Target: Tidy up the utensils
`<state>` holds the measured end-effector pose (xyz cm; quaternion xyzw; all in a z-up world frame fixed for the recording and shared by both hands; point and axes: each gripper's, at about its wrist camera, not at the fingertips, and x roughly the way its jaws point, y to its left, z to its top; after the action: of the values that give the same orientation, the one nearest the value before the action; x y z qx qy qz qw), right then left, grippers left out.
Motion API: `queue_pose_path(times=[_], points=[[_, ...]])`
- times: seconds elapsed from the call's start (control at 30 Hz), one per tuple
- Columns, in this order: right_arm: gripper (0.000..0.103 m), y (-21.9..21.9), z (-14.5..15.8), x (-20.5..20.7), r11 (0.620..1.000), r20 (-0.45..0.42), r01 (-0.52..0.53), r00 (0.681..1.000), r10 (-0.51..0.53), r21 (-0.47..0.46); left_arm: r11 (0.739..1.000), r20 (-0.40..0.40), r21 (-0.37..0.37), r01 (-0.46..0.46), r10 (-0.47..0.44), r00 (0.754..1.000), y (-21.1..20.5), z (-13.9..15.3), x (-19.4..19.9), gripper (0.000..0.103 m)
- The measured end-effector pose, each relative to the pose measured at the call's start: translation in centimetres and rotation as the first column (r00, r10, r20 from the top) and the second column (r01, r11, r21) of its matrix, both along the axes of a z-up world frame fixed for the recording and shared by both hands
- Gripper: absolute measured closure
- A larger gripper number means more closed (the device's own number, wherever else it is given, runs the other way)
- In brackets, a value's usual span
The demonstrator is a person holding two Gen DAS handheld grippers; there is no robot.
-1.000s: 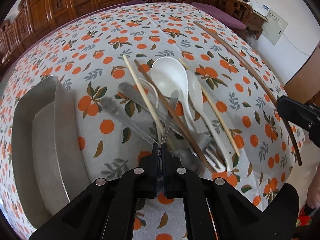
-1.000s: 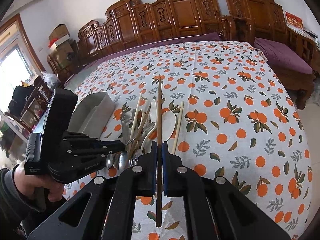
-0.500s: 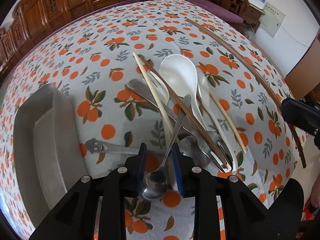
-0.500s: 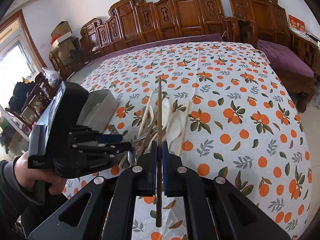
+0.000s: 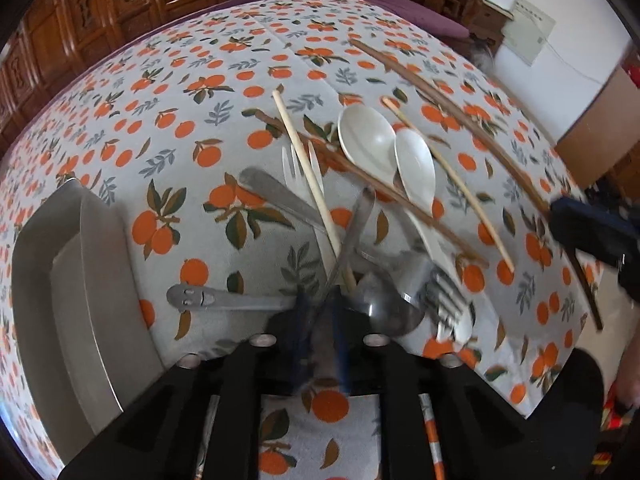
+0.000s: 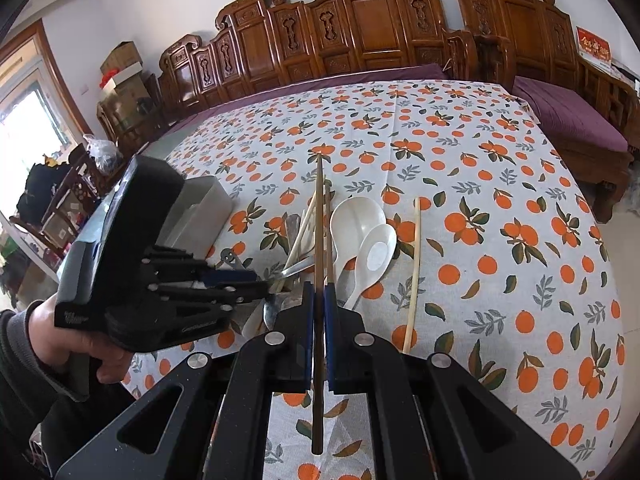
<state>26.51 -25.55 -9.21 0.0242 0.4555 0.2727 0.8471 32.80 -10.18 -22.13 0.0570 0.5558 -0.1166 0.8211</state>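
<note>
Left gripper (image 5: pixel 320 312): jaws just closing around the slim steel spoon handle (image 5: pixel 352 228); grip unclear.
Right gripper (image 6: pixel 318 312): clenched on a dark wooden chopstick (image 6: pixel 319 216).
Advice: spoon is best lifted clear, then carried toward the grey metal tray (image 5: pixel 60 264) at nine o'clock.

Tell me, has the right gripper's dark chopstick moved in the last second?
No. The tip of the dark chopstick still meets the same orange cluster on the tablecloth.
</note>
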Motion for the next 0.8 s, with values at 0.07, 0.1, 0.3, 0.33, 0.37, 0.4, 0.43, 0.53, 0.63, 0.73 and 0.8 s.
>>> queue_pose_path(times=[0.07,0.1,0.3,0.33,0.37,0.4,0.43,0.53,0.63,0.73,0.8], points=[[0.097,0.0,-0.1,0.1,1.000,-0.002,-0.001,1.000,0.001,-0.002,1.000,0.004,0.013,0.006,-0.006,1.000,0.1,0.0,-0.3,0.095],[0.097,0.1,-0.1,0.0,1.000,-0.001,-0.002,1.000,0.002,-0.004,1.000,0.005,0.011,0.006,-0.006,1.000,0.2,0.1,-0.4,0.097],[0.097,0.2,0.1,-0.2,1.000,0.005,-0.007,1.000,0.007,-0.004,0.999,0.027,0.037,-0.005,0.004,1.000,0.5,0.7,-0.4,0.102],[0.097,0.2,0.1,-0.2,1.000,0.006,-0.007,1.000,0.007,-0.003,0.999,0.031,0.042,-0.010,0.009,0.999,0.7,0.9,-0.4,0.103],[0.097,0.2,0.1,-0.2,1.000,0.006,-0.007,1.000,0.007,-0.002,0.999,0.035,0.040,-0.018,0.016,0.999,0.9,1.1,-0.5,0.103],[0.097,0.2,0.2,-0.2,1.000,0.006,-0.007,1.000,0.007,-0.001,0.999,0.037,0.036,-0.020,0.019,0.999,1.0,1.2,-0.5,0.103],[0.097,0.3,0.2,-0.2,1.000,0.007,-0.008,1.000,0.008,-0.001,0.999,0.040,0.034,-0.022,0.021,0.999,1.1,1.4,-0.6,0.103],[0.097,0.3,0.3,-0.3,1.000,0.011,-0.011,1.000,0.011,0.001,0.999,0.060,0.026,-0.037,0.036,0.998,1.7,2.5,-1.1,0.103],[0.097,0.5,0.6,-0.4,1.000,0.017,-0.016,1.000,0.016,0.006,0.999,0.081,0.018,-0.043,0.042,0.996,2.1,3.5,-1.6,0.102],[0.097,0.9,1.0,-0.6,1.000,0.026,-0.024,0.999,0.024,0.010,0.999,0.110,0.003,-0.054,0.053,0.993,3.0,5.0,-2.5,0.102],[0.097,1.2,1.3,-0.8,0.999,0.032,-0.031,0.999,0.030,0.011,0.998,0.121,-0.004,-0.063,0.063,0.991,3.7,5.7,-2.9,0.102]])
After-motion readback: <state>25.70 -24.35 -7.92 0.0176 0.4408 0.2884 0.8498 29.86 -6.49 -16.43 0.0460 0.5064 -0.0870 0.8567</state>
